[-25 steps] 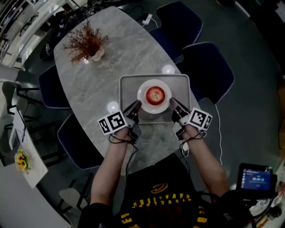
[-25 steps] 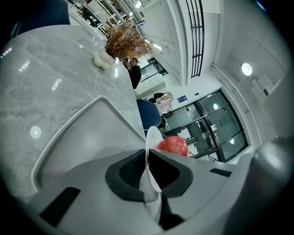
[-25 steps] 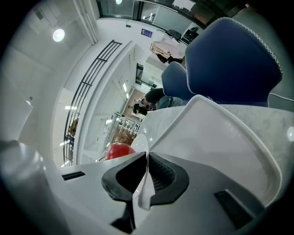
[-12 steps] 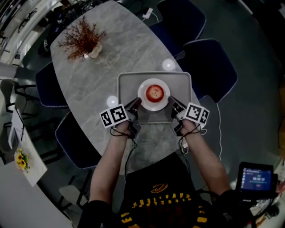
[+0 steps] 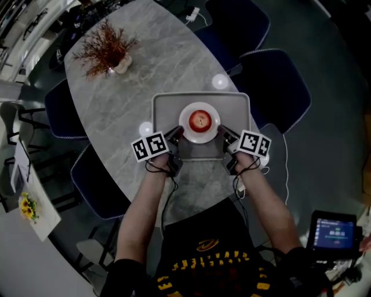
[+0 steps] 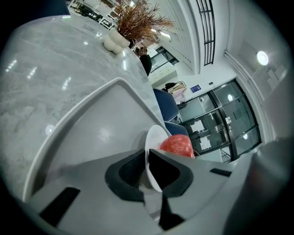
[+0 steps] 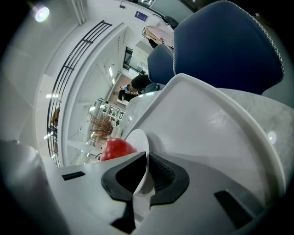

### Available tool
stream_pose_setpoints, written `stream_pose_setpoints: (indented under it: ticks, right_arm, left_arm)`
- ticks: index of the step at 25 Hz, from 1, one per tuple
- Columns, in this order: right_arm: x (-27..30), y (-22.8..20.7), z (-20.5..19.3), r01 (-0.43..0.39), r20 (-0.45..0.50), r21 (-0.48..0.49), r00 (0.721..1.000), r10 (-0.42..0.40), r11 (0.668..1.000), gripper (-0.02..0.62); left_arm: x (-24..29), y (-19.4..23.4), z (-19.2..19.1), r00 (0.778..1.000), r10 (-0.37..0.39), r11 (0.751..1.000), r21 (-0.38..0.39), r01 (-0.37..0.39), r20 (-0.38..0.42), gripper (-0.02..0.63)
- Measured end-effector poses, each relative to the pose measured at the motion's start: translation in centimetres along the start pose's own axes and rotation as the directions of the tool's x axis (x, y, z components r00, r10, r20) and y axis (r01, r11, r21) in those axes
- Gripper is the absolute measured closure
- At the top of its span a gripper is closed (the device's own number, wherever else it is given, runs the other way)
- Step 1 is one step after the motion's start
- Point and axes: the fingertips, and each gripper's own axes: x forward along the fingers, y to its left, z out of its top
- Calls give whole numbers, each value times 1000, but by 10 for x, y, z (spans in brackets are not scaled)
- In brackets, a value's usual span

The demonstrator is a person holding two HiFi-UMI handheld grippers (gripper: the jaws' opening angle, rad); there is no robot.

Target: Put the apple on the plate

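Note:
A red apple (image 5: 199, 120) lies on a small white plate (image 5: 214, 125) over a grey tray (image 5: 165, 104) on the marble table. My left gripper (image 5: 177, 134) is shut on the plate's left rim, and my right gripper (image 5: 223, 135) is shut on its right rim. In the left gripper view the plate edge (image 6: 151, 140) runs between the jaws of the left gripper (image 6: 147, 163), with the apple (image 6: 177, 144) behind it. The right gripper view shows the right gripper (image 7: 147, 167) pinching the plate (image 7: 138, 137), the apple (image 7: 115, 148) to the left. Whether the plate touches the tray I cannot tell.
A vase of dried reddish branches (image 5: 107, 49) stands at the table's far left end. Dark blue chairs (image 5: 272, 87) ring the table. A white cable plug (image 5: 193, 14) lies at the far end. A small screen (image 5: 333, 232) glows at the lower right.
Both grippers stay clamped on the plate's rim with the apple still on it. The whole scene has shifted slightly up in the head view.

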Motion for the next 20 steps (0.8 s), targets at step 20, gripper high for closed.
stream_pose_setpoints:
  ticks: [20]
  right_arm:
    - [7,-6,-4,46,-49,-51,998,-49,998,566]
  left_arm:
    - [6,13,-3,997,69,997,29,-68,-35,578]
